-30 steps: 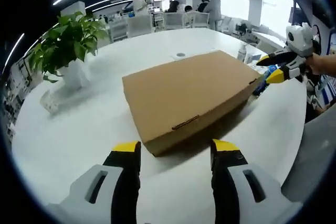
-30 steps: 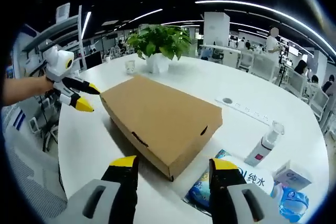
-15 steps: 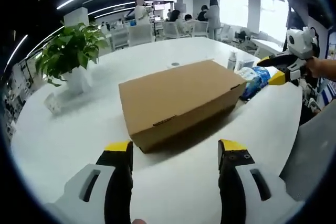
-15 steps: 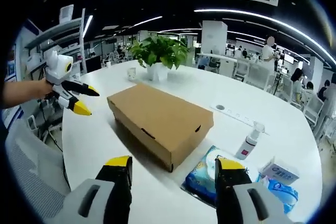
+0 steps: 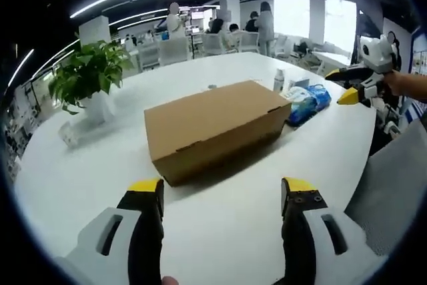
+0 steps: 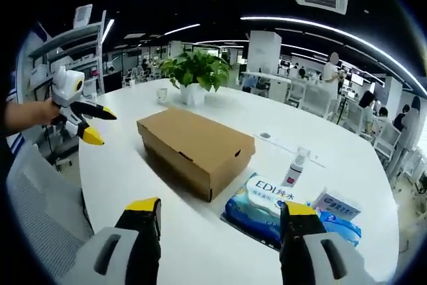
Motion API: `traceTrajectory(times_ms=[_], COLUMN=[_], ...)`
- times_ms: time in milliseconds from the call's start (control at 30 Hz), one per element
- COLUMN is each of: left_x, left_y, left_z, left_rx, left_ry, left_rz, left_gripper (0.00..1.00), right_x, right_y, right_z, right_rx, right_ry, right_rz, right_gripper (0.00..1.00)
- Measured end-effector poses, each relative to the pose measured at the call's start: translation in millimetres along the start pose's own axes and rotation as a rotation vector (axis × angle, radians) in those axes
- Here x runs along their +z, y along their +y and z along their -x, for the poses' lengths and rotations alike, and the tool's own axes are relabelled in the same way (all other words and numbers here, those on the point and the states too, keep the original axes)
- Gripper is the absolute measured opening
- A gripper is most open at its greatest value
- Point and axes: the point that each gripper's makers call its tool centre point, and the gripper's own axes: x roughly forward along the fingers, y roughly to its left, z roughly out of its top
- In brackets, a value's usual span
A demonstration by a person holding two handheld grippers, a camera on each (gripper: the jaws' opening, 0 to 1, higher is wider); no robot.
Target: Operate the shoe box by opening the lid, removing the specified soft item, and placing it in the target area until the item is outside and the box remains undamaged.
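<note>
Left gripper view: the left tongs stand with jaws spread wide and empty above the white counter, the closed shoe box lying near ahead on its surface, short end toward the camera; the right tongs hover at the far side, jaws parted, clear of the box. Right gripper view: the right tongs are likewise released and empty; the box rests mid-counter, just beside a blue wipes pack, a spray bottle behind it and a potted plant well apart. The step in hand is judged to be the approach to the lid — best lifted by its front edge, one tongs steadying the base, with light pressure so the card does not crease. The box is plain brown cardboard, flat-topped, lid fully shut, with small slots in its side walls; it looks undented.
</note>
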Motion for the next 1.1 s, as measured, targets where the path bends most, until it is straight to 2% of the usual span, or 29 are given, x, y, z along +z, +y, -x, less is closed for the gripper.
traceTrajectory(times_ms=[100, 233, 500, 667, 833, 1100], left_x=[1.0, 1.2, -5.8, -8.5, -17.2, -17.5], left_y=[-4.0, -11.5, -21.6, -28.5, -35.3, -37.0], left_z=[7, 18, 30, 38, 44, 57], left_rx=[-0.004, -0.009, -0.017, -0.018, -0.017, 0.001], left_ry=[-0.014, -0.036, -0.042, -0.057, -0.048, -0.08], left_rz=[-0.001, -0.015, -0.029, -0.007, -0.051, 0.006], left_gripper=[0.72, 0.74, 0.8, 0.84, 0.87, 0.91], right_x=[-6.4, -13.0, -24.7, -34.7, -40.3, -47.8], right_y=[-3, -9, -17, -16, -13, -12], right_z=[11, 27, 53, 67, 79, 97], right_rx=[-0.017, -0.045, -0.09, -0.105, -0.112, -0.155], right_ry=[0.002, -0.005, -0.018, -0.011, -0.021, -0.032], right_rz=[0.008, -0.032, -0.052, -0.04, -0.048, -0.067], right_gripper=[0.73, 0.75, 0.8, 0.81, 0.83, 0.87])
